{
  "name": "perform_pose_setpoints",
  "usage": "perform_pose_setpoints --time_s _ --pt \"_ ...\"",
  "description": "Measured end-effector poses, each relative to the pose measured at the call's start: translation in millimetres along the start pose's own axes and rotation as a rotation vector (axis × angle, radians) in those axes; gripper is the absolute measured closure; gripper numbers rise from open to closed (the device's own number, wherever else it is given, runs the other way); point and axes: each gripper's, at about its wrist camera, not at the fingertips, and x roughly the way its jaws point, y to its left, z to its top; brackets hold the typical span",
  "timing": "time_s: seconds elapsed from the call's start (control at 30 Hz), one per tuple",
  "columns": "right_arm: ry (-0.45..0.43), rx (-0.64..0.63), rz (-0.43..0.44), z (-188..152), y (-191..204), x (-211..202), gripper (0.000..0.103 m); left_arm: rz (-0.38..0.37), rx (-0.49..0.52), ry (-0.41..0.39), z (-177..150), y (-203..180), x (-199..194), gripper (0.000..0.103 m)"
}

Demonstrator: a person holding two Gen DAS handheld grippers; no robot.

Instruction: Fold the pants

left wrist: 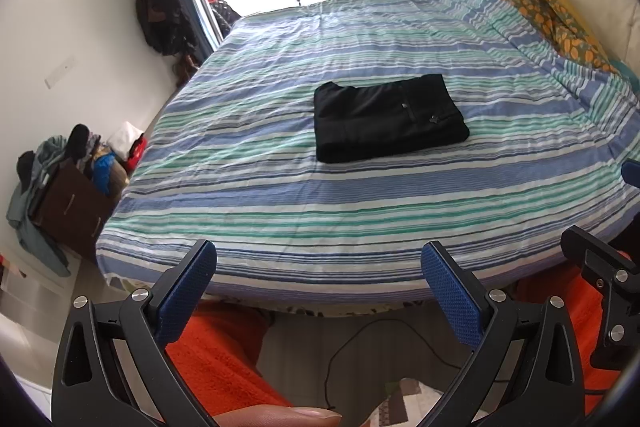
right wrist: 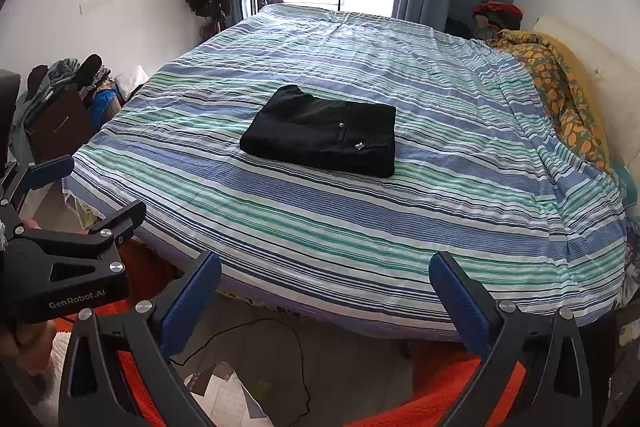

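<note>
Black pants [left wrist: 386,117] lie folded into a compact rectangle in the middle of the striped bed [left wrist: 280,195]; they also show in the right wrist view [right wrist: 322,131] with a small silver button and emblem on top. My left gripper [left wrist: 318,259] is open and empty, held back off the near edge of the bed. My right gripper [right wrist: 324,267] is open and empty too, also off the near bed edge. The left gripper shows at the left of the right wrist view [right wrist: 80,195], and part of the right gripper shows at the right of the left wrist view [left wrist: 600,275].
A yellow and orange patterned blanket [right wrist: 560,87] is bunched along the bed's right side by a white headboard. A brown drawer unit piled with clothes [right wrist: 60,107] stands left of the bed. A black cable [right wrist: 256,343] lies on the floor by orange fabric [left wrist: 216,343].
</note>
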Motion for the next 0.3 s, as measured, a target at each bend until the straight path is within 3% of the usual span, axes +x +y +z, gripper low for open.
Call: perform_pose_setpoints --time_s 0.3 --pt "-0.002 0.001 0.005 0.1 1.0 0.4 0.0 -0.033 -0.005 -0.017 -1.8 1.1 -3.0 0.001"
